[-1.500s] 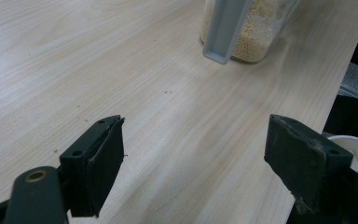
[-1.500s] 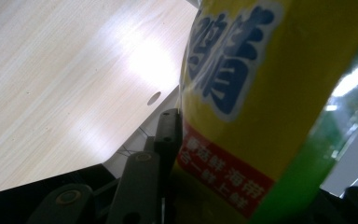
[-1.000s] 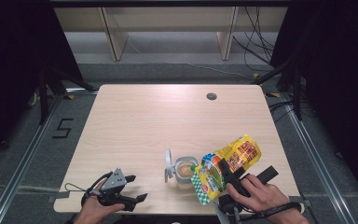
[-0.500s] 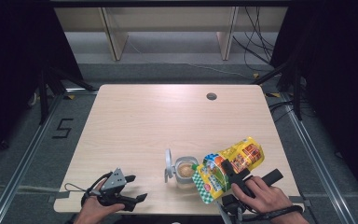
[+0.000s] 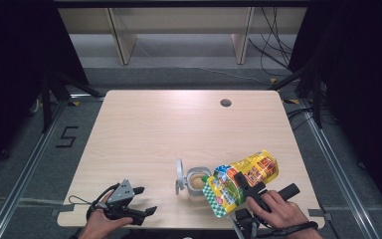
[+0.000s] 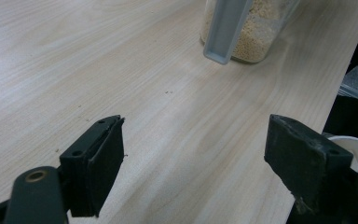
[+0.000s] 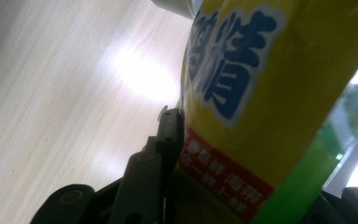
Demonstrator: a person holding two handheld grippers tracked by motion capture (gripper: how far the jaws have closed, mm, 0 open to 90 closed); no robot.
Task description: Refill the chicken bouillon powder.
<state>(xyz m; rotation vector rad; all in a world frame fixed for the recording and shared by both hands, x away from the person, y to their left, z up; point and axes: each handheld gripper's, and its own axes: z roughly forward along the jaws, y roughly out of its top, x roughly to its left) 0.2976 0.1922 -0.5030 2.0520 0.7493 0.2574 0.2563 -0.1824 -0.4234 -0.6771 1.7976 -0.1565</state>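
A clear jar [image 5: 197, 183] with pale grains in it stands near the table's front edge. Its grey lid [image 5: 179, 175] is swung open to the left. My right gripper [image 5: 243, 185] is shut on a yellow and green printed pouch [image 5: 241, 181], held tilted with its lower green end right beside the jar's mouth. In the right gripper view the pouch [image 7: 270, 93] sits against one black finger [image 7: 170, 135]. My left gripper [image 5: 146, 199] rests open at the front left, nothing between its jaws. The left gripper view shows the left gripper [image 6: 200, 154] aimed at the jar [image 6: 256, 37] and lid [image 6: 226, 28].
A round cable hole [image 5: 225, 103] sits at the table's far right. The wooden table [image 5: 169, 129] stretches bare behind the jar. Shelf legs and cables stand on the floor beyond it. A white round object [image 6: 354, 147] lies past the table's edge.
The pouch has shifted slightly left and down toward the jar, and the right hand has moved a little with it. The left gripper has not moved.
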